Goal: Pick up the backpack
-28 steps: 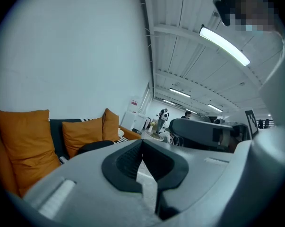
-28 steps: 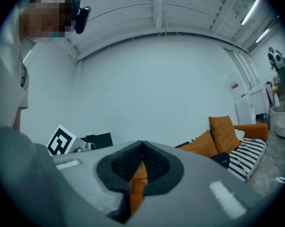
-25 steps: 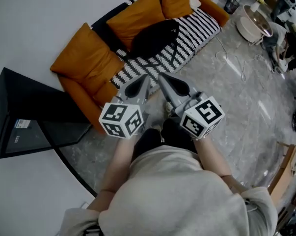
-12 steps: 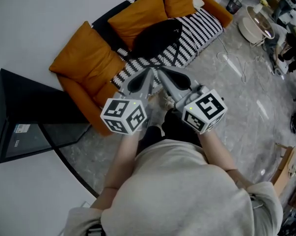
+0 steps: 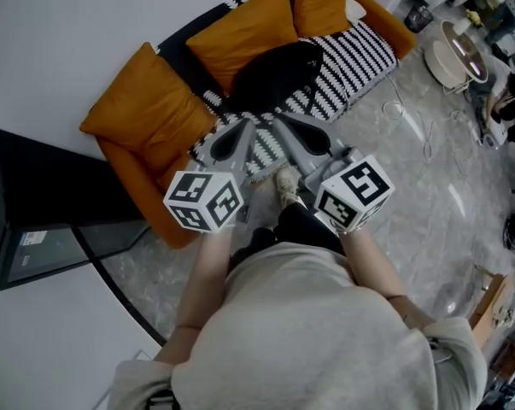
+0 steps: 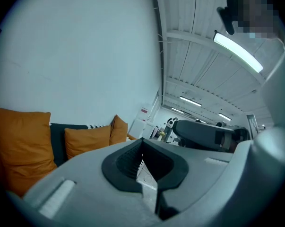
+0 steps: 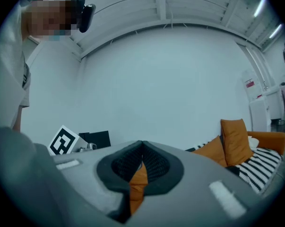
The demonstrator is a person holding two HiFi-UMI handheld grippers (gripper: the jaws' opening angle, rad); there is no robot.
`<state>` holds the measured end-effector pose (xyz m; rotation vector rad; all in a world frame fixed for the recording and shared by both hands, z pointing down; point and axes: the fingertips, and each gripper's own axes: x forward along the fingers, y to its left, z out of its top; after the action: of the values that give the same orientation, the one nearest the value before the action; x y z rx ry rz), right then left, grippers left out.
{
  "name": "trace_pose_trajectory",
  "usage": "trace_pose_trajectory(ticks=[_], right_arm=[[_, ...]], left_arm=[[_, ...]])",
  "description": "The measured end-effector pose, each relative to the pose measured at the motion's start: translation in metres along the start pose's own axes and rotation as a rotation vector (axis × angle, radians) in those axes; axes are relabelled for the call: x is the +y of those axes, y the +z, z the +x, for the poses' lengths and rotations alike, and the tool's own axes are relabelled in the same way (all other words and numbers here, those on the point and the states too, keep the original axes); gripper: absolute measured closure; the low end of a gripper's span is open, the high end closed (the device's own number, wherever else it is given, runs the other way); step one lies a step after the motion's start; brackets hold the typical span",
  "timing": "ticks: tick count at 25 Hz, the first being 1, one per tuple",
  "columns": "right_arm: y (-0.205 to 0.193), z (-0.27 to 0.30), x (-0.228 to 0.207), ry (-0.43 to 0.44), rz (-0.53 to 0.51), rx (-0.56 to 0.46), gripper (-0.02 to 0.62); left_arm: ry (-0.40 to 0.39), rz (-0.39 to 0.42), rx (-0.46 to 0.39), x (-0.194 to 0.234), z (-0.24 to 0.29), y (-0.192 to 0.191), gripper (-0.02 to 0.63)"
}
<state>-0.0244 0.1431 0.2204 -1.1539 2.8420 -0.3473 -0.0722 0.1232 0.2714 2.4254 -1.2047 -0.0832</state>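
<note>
- Backpack [image 5: 274, 73]: black, slumped on the seat of the sofa [image 5: 372, 11], lying on a black-and-white striped cover [image 5: 359, 45]. Orange cushions [image 5: 146, 101] stand to its left and behind it.
- Its long axis appears to run along the seat, from near-left to far-right; dark straps trail toward the near edge of the seat.
- Left gripper [image 5: 238, 135]: jaws brought together at the tips, nothing between them; pointing far, toward the sofa.
- Right gripper [image 5: 293, 137]: jaws fully closed, empty; only an orange cushion shows beyond the pads.
- Key relation: the backpack lies straight ahead and farther off than both grippers, apart from them. The right one looks slightly nearer its middle, the left nearer its left end.
- Judgement: both jaws must open before any grasp.
- Containers: the backpack seems closed, contents unseen. A round white basin [image 5: 452, 58] sits at far right, contents not discernible.
</note>
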Motion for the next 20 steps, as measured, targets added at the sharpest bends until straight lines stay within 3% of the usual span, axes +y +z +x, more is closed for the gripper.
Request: trace_pose_trajectory(ticks=[5, 13, 20], right_arm=[[0.012, 0.022, -0.045, 0.032, -0.005, 0.004, 0.594], [0.025, 0.063, -0.130, 0.066, -0.002, 0.040, 0.594], [0.022, 0.092, -0.178, 0.117, 0.056, 0.083, 0.594]], left_arm=[[0.015, 0.002, -0.008, 0.012, 0.046, 0.013, 0.598], [0.105, -0.012, -0.040, 0.045, 0.118, 0.040, 0.598], [0.166, -0.046, -0.016, 0.069, 0.158, 0.037, 0.598]])
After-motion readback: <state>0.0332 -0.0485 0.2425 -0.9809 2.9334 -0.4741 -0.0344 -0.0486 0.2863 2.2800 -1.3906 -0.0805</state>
